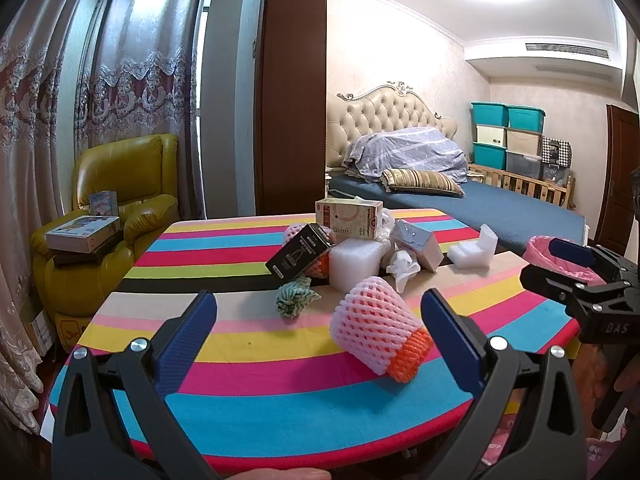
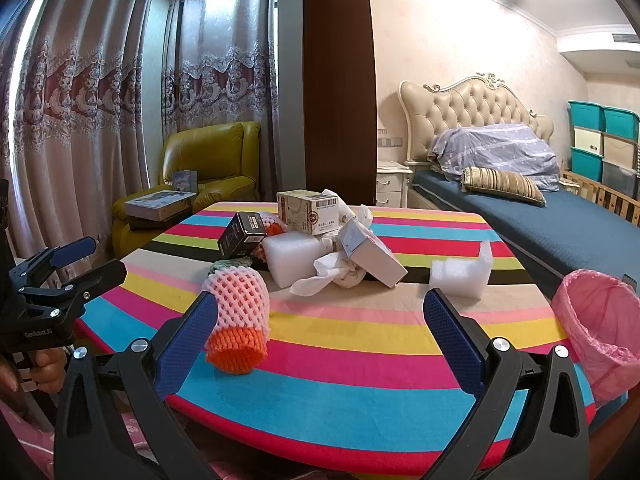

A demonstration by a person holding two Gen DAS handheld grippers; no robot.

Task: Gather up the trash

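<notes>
A pile of trash sits mid-table: a pink and orange foam fruit net (image 1: 380,330) (image 2: 238,316) nearest me, a black box (image 1: 298,256) (image 2: 240,238), a beige carton (image 1: 348,220) (image 2: 308,210), a white foam block (image 1: 352,266) (image 2: 290,258), a grey box (image 2: 374,254), crumpled tissue (image 2: 328,274), a green net (image 1: 294,298) and a foam piece (image 2: 460,272). My left gripper (image 1: 320,332) (image 2: 86,258) is open and empty, just short of the fruit net. My right gripper (image 2: 320,332) (image 1: 556,266) is open and empty above the table's near edge.
The table has a striped cloth (image 1: 240,380) (image 2: 360,380). A bin with a pink bag (image 2: 600,320) (image 1: 548,256) stands at the table's right edge. A yellow armchair (image 1: 120,208) with boxes is at the left, a bed (image 2: 560,220) at the right.
</notes>
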